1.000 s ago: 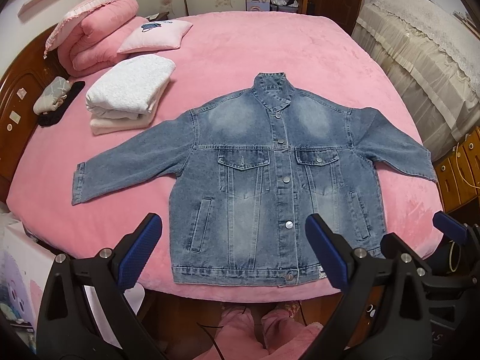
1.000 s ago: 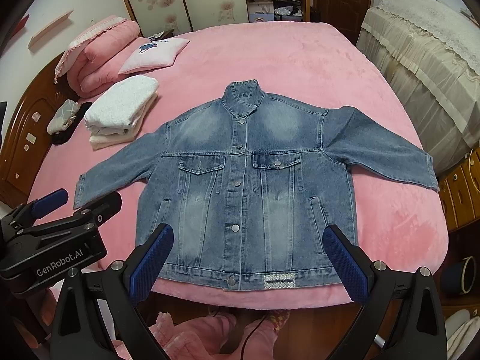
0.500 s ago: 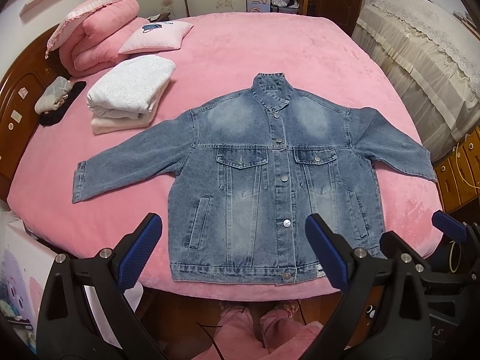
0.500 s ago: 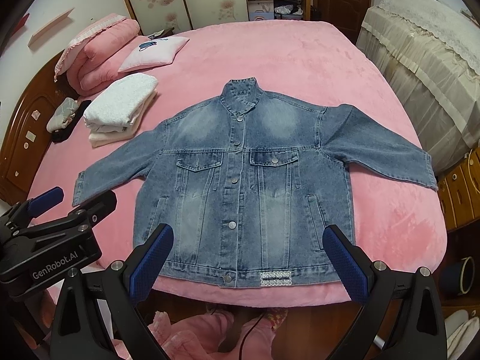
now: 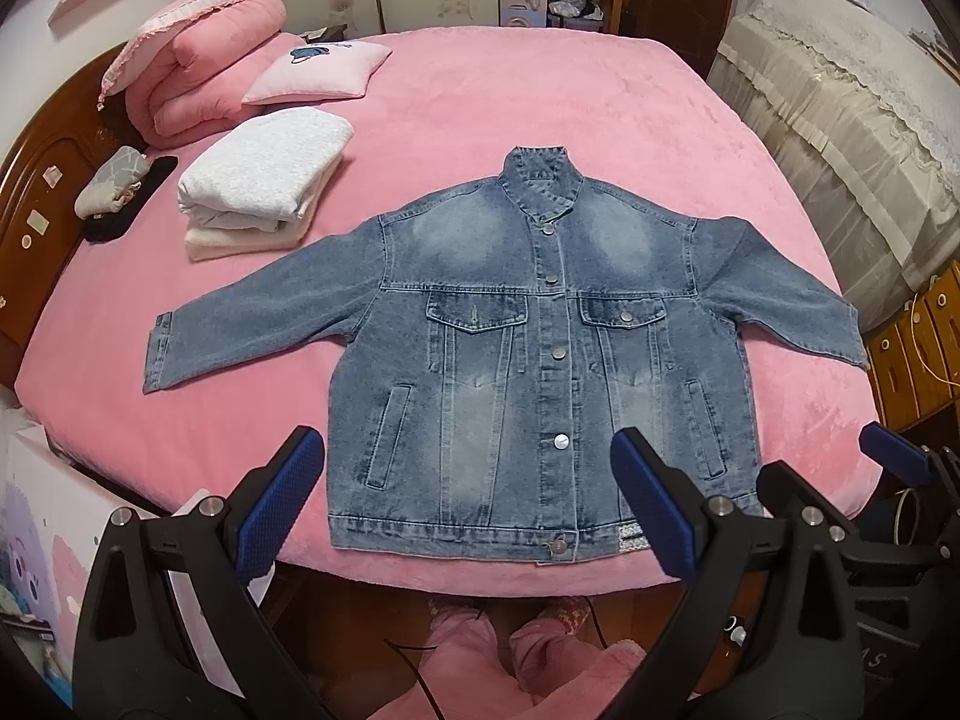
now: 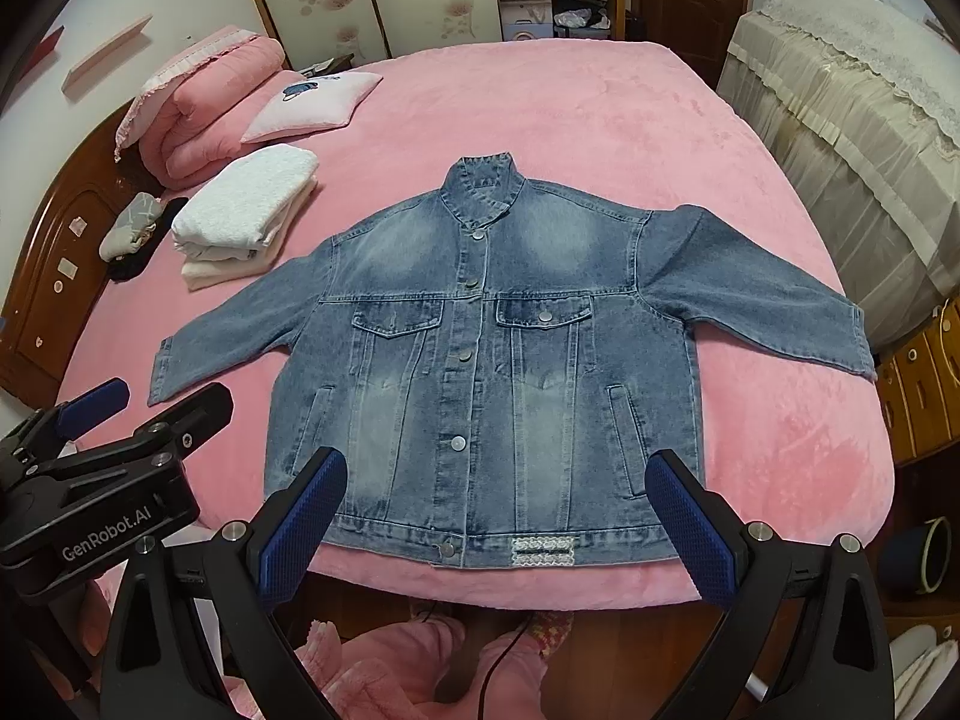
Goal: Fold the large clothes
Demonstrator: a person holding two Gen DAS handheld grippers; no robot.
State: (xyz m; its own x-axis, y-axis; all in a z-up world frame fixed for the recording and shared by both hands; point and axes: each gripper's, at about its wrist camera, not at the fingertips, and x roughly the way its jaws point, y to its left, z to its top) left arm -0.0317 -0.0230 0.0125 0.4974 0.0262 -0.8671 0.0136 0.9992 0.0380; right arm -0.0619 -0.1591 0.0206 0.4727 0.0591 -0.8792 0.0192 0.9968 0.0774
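A bed covered in pink plush is seen. A denim jacket is spread flat on it, buttoned. Beyond the jacket's left sleeve, folded white clothes, a pink pillow and a rolled pink quilt are laid.

The jacket is blue denim with pale faded patches and silver buttons. The bed cover is plain pink. My left tongs and right tongs are black with blue dotted pads. The folded towels are white.
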